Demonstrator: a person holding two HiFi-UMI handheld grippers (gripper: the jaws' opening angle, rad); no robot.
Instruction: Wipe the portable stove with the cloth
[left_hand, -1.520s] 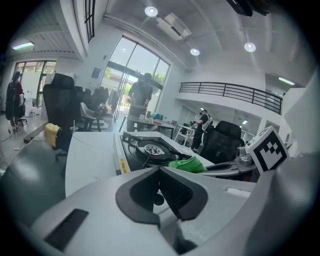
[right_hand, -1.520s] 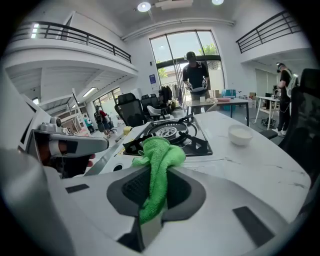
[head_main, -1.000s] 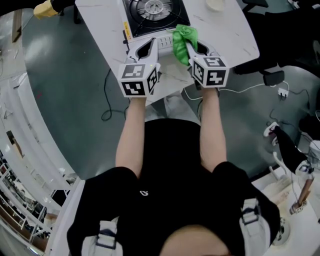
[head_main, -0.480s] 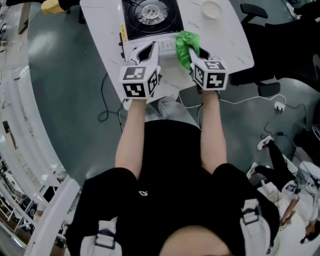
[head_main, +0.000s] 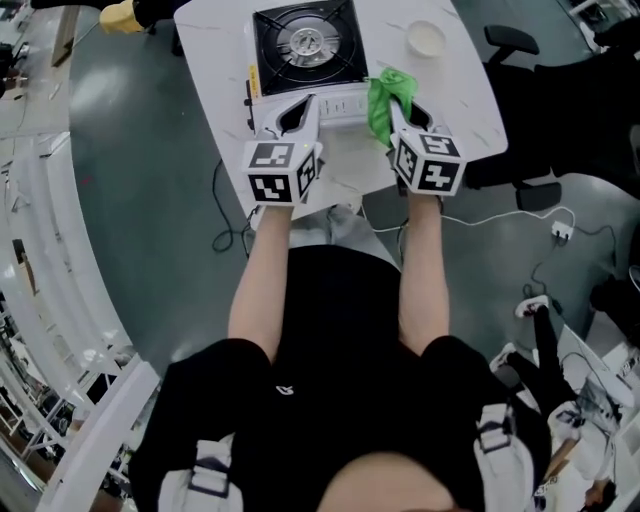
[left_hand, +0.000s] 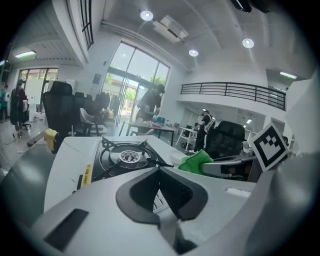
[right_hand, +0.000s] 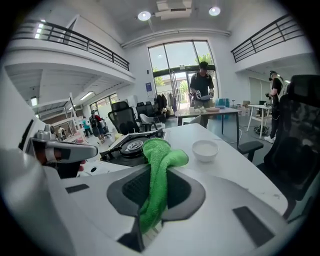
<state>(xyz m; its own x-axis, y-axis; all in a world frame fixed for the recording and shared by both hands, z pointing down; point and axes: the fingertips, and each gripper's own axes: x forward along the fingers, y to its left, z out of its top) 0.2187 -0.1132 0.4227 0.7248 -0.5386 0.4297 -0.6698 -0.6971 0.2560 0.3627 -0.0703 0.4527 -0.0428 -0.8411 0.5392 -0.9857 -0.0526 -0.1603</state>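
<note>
My right hand-held gripper (head_main: 402, 100) pinches the green cloth (head_main: 385, 88) beside the portable stove (head_main: 305, 40); my left hand-held gripper (head_main: 303, 108) is pressed together, empty. Wiping apparently not yet begun.

You're looking at a bright green cloth (right_hand: 159, 170) — plain, with no pattern. The portable stove (head_main: 275, 58) is showing a black top, a silvery burner (head_main: 305, 38), a white front panel (head_main: 345, 102) and a yellow label (head_main: 253, 82). The tabletop (head_main: 455, 90) is showing white with faint grey veining, and the bowl (head_main: 426, 38) is reading white too. Your left gripper (head_main: 298, 108) and right gripper (head_main: 403, 102) are showing pale grey, with dark grey inside the fingers (right_hand: 125, 192) — the left cube (head_main: 280, 172) and right cube (head_main: 430, 162) are wearing black-and-white square markers.
</note>
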